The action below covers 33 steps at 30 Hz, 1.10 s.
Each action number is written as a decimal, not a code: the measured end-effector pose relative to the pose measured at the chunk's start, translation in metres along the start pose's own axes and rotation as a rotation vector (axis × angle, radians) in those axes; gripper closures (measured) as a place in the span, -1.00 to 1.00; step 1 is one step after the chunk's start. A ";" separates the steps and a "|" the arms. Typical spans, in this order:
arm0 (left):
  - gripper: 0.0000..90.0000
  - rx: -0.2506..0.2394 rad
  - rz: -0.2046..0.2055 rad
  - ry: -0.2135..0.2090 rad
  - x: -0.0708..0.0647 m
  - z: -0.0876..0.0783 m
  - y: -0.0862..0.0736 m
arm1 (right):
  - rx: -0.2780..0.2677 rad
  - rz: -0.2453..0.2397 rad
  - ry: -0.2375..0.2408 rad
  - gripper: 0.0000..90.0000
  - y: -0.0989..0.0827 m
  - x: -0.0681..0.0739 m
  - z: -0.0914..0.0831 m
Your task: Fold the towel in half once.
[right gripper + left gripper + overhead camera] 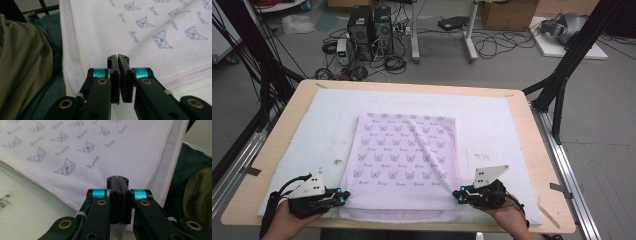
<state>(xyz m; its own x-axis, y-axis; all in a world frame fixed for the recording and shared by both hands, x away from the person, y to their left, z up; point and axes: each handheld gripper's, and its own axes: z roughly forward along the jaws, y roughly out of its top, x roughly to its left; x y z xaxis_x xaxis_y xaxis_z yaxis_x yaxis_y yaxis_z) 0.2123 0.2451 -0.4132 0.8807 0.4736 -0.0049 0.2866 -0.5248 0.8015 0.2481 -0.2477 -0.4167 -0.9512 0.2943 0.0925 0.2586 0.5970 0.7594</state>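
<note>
White padding sheet (327,120) on wooden table (532,145), computer towers (371,26), cables, cardboard box (509,14) on floor

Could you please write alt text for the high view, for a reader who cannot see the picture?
A pale pink towel printed with small cat faces lies flat on a white mat on a wooden table. A person's two hands hold the left gripper and right gripper, jaws shut, at the towel's two near corners. Cables and computer boxes lie on the floor beyond.

Left gripper (343,196) and right gripper (458,194), both jaws closed, low.
</note>
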 end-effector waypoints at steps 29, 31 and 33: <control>0.37 0.018 -0.050 0.005 0.015 0.020 -0.009 | 0.002 0.046 -0.017 0.28 -0.003 -0.010 0.016; 0.33 -0.001 -0.060 0.017 0.023 0.020 -0.006 | -0.005 0.060 -0.031 0.24 0.001 -0.018 0.016; 0.30 -0.015 -0.072 0.030 0.030 0.021 -0.003 | -0.018 0.070 -0.038 0.20 0.003 -0.024 0.017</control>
<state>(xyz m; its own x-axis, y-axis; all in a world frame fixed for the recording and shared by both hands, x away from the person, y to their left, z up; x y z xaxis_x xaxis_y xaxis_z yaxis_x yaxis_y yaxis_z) 0.2458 0.2458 -0.4285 0.8463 0.5308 -0.0453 0.3430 -0.4779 0.8087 0.2749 -0.2404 -0.4273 -0.9238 0.3630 0.1220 0.3212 0.5607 0.7632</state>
